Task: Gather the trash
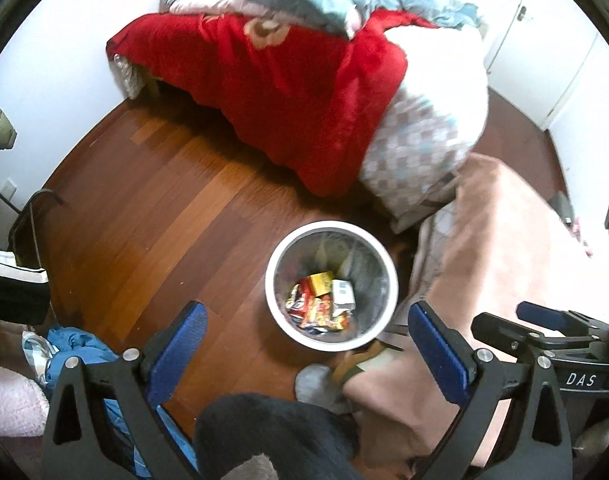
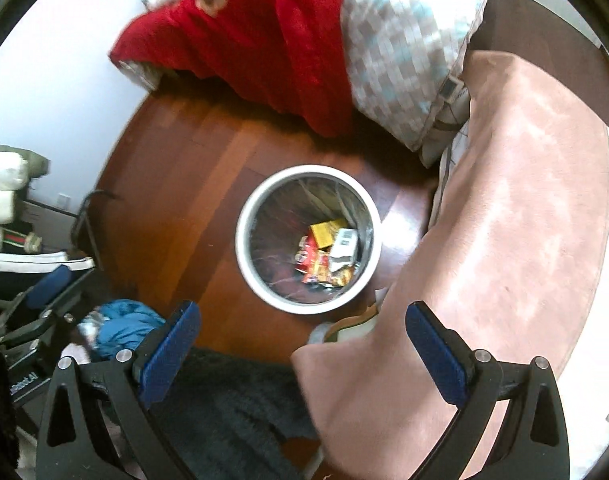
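Both grabbers hang over the floor w/ nothing in them. The left gripper [image 1: 304, 344] has its blue fingers spread wide, and the right gripper [image 2: 302, 344] is spread wide too — no trash pinched in either.

Just past the fingers stands the bin [image 1: 331, 227], round w/ a white rim, on the wood floor [image 1: 144, 208]. The trash [image 1: 322, 304] sits at the bottom: a yellow box, a white box, red and orange snack wrappers. A pink blanket [image 2: 524, 200] lies right beside the bin, on its right.

Further back is the bed w/ a red cover [image 1: 272, 80] and a checked pillow [image 1: 416, 148].

My guess: the next bit is finding more trash. Blue clothes [image 1: 80, 348] lie near on the left — prob. not trash, so leave them. To do it well, look slow around the floor, keep fingers open till right over a piece, then pinch it in the middle.

Writing: "DAS" shows on the right grabber's body in the left view. The wrapper words are too blurry to read.
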`<state>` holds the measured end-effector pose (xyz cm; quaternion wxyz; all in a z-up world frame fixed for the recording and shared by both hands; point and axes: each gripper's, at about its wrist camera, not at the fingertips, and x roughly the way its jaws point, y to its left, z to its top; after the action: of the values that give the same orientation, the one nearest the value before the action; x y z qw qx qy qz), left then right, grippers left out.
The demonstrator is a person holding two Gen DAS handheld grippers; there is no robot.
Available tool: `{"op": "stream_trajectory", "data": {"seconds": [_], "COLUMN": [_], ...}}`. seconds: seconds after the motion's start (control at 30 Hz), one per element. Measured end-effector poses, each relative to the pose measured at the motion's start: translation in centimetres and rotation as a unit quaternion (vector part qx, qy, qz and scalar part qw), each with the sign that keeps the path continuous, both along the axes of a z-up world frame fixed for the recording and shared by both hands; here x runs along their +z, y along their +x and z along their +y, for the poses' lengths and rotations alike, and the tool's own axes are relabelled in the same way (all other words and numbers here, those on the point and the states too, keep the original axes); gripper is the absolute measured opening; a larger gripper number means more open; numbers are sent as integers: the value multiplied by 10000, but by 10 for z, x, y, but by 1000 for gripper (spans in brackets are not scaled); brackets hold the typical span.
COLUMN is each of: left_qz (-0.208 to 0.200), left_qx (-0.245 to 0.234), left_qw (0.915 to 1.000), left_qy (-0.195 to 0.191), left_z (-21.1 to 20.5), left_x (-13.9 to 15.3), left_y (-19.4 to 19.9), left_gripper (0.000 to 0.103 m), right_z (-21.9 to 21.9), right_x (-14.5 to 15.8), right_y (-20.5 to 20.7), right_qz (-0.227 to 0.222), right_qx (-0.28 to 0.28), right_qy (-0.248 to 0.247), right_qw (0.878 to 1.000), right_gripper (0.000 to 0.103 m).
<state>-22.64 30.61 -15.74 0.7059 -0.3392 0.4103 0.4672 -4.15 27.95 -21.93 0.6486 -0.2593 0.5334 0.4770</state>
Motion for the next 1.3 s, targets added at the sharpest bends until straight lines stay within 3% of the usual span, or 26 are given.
{"op": "stream_trajectory", "data": {"seconds": [0.27,0.57,0.83,1.3], "left_qz": [-464,-881,-978,-912], "left_qx": [-230,-323,-369,-260], "left_qw": [9985,9955,9945,9955], "left_qy": [150,104,69,51], "left_z": [-24,-43,-57,-62], "left_x": [61,96,105,100], "left_y": [-5,-18,-21,-23], "left_gripper": [103,103,103,103], "right_z": [-33,-54,-59,-60], "right_x": [71,130,140,133], "right_y": [-18,-40,-45,-44], "right_qz": [188,252,277,263], "right_qx": [222,563,677,690], "right_qy": [556,851,830,722], "right_qw": [9980,9945,9939,9947], "right_gripper": [103,103,103,103]}}
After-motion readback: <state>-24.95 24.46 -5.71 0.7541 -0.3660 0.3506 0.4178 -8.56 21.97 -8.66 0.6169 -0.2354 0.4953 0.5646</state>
